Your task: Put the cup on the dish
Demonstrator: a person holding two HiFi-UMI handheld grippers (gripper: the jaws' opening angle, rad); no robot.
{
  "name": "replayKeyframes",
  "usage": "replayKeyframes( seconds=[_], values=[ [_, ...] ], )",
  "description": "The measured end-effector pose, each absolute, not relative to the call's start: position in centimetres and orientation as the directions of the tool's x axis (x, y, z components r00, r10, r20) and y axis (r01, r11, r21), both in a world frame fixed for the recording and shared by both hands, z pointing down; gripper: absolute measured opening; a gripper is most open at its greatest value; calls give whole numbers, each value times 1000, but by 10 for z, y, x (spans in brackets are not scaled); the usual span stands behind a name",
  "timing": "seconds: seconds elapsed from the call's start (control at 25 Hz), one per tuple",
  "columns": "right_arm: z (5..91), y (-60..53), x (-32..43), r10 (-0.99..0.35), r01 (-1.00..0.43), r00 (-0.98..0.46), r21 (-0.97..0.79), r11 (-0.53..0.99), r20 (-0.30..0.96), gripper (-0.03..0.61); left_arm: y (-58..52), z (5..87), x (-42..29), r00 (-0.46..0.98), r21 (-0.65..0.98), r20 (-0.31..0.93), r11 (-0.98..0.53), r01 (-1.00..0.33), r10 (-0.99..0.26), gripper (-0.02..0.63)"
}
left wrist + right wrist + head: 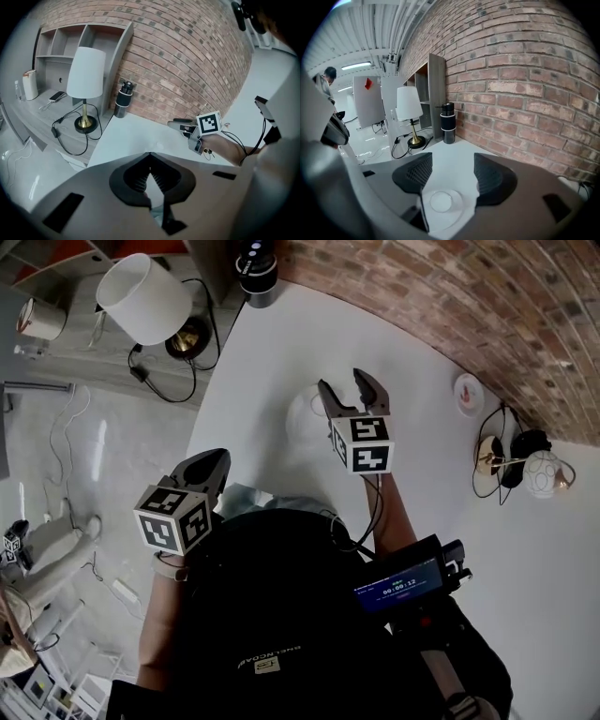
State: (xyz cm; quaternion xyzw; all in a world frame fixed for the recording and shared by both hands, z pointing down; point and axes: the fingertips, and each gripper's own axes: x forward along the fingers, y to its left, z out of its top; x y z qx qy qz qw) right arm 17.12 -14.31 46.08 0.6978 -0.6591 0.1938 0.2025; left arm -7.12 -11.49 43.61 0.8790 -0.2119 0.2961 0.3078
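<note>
I am holding the right gripper above the white tabletop, with its fingers standing wide apart and nothing between them. In the right gripper view, I am looking down through the gap at the white dish, which is lying flat on the tabletop directly below. From the head view, the dish is showing only faintly, white on white, just beside and partly under the right fingers.

The cup, a small white round one, is sitting on the tabletop well apart from the dish, off to the right and near the brick wall. Neither gripper is touching it.

I am holding the left gripper low at the near edge of the tabletop. Its own view shows its fingers drawn together, tips meeting, with nothing gripped.

A black flask is standing at the far corner of the tabletop, and a table lamp with a white shade is standing on the lower shelf beyond it.
</note>
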Motion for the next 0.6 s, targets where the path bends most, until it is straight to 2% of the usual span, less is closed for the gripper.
replayKeyframes(
  seconds=[0.6],
  values=[
    [405, -93, 175, -847, -977, 142, -65, -203, 512, 268, -116, 416, -6, 812, 443, 583, -844, -304, 14, 6]
  ],
)
